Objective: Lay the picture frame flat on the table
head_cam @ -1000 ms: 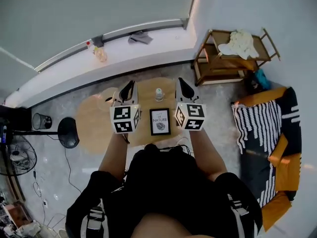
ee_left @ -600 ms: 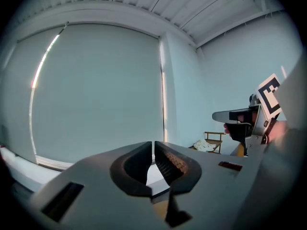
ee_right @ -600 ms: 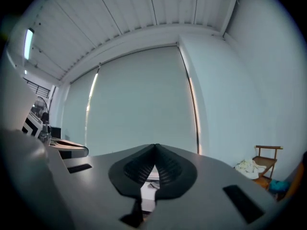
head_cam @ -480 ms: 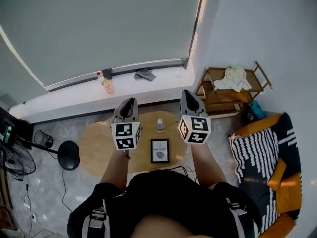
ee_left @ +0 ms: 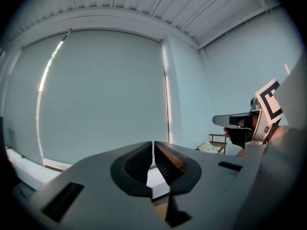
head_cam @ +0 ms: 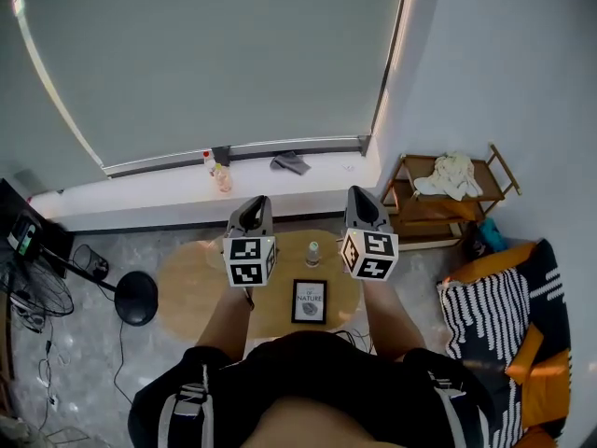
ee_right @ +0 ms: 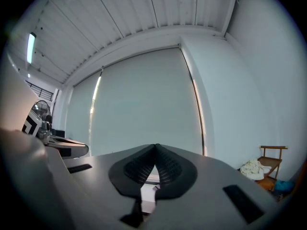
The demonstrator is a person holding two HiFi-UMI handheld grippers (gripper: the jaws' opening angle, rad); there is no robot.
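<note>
The black picture frame (head_cam: 310, 301) with a white print lies face up on the round wooden table (head_cam: 191, 287), close to the person's body. A small clear bottle (head_cam: 312, 253) stands just beyond it. Both grippers are held high above the table and point at the window blind, not at the frame. My left gripper (head_cam: 256, 203) (ee_left: 153, 145) is above the table's left half, shut and empty. Above the right half, my right gripper (head_cam: 360, 195) (ee_right: 156, 147) is also shut, with nothing between its pads. In both gripper views only the blind and walls show beyond the jaws.
A wooden shelf cart (head_cam: 438, 208) with a white cloth (head_cam: 452, 174) stands at the right wall. A striped cushion seat (head_cam: 494, 315) lies at the lower right. A black stand base (head_cam: 137, 299), a wire bin (head_cam: 90, 261) and a fan (head_cam: 28, 297) sit left of the table.
Both grippers have risen away from the table and stayed shut. The view has tilted up, so the table and frame look smaller and lower. The frame has not moved on the table.
</note>
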